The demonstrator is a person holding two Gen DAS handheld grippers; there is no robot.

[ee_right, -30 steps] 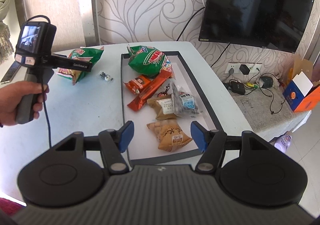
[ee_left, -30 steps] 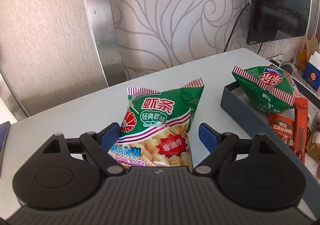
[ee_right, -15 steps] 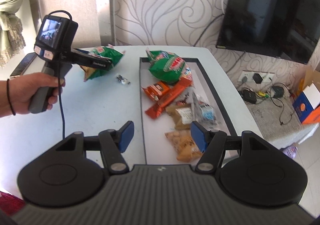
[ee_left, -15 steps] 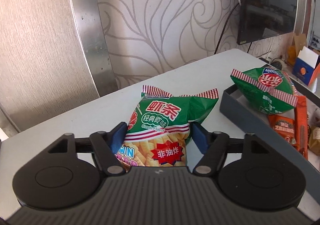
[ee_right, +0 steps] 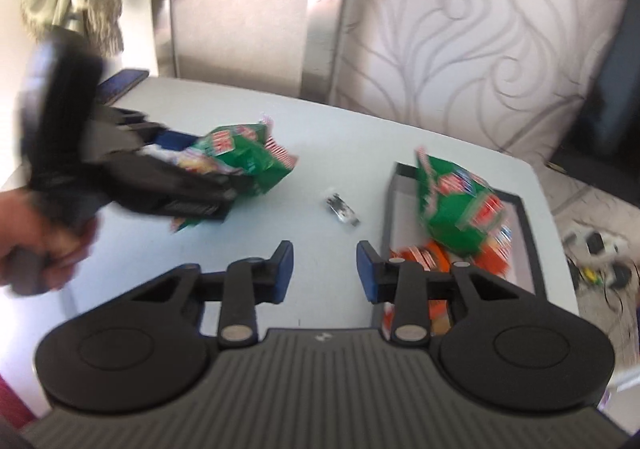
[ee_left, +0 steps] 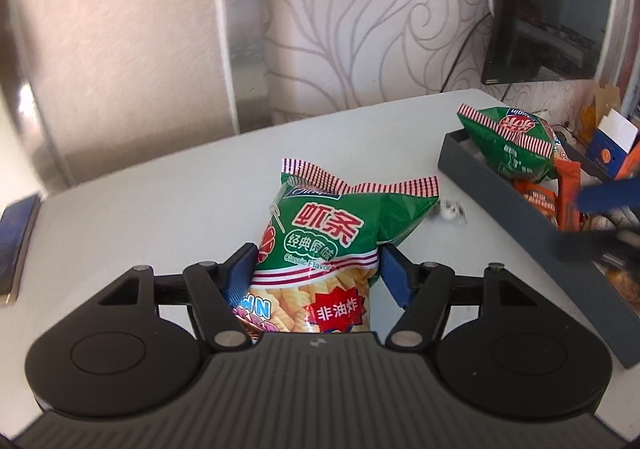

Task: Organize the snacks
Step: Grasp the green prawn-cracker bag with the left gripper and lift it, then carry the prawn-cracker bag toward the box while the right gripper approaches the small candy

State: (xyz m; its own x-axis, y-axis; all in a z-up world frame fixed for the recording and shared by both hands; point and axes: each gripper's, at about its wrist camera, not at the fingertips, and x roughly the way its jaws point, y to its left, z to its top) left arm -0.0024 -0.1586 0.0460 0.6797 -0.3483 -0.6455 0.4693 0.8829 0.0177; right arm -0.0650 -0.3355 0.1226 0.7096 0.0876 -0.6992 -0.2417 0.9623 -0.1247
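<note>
In the left wrist view, the left tool (ee_left: 316, 269) filled the bottom of the frame, its blue pads pressed against either side of a green prawn cracker bag (ee_left: 324, 249) that lay on the white desk (ee_left: 160, 209). The bag ran from between the pads up to the centre of the frame, its red-striped top edge farthest from the camera. The tool's jaws had just closed in on it. Right of the bag's top corner sat a small silvery wrapped sweet (ee_left: 450, 211), apart from the bag. Beyond that, along the right edge, stood a dark grey tray (ee_left: 500, 189) holding a second green bag (ee_left: 512, 141) at its far end and orange packets (ee_left: 540, 201) nearer. A dark phone (ee_left: 16, 241) lay at the left edge of the desk.

In the right wrist view, blurred by motion, the right tool (ee_right: 324, 269) hovered low in the frame over bare desk, its jaws standing apart with nothing between them after just narrowing. At the left edge a hand (ee_right: 36, 245) gripped the handle of the left tool, which seemed to have the bag lifted a little at its near end, though the blur left that unsure. The sweet lay at centre, and the tray with its snacks sat at the right.
</note>
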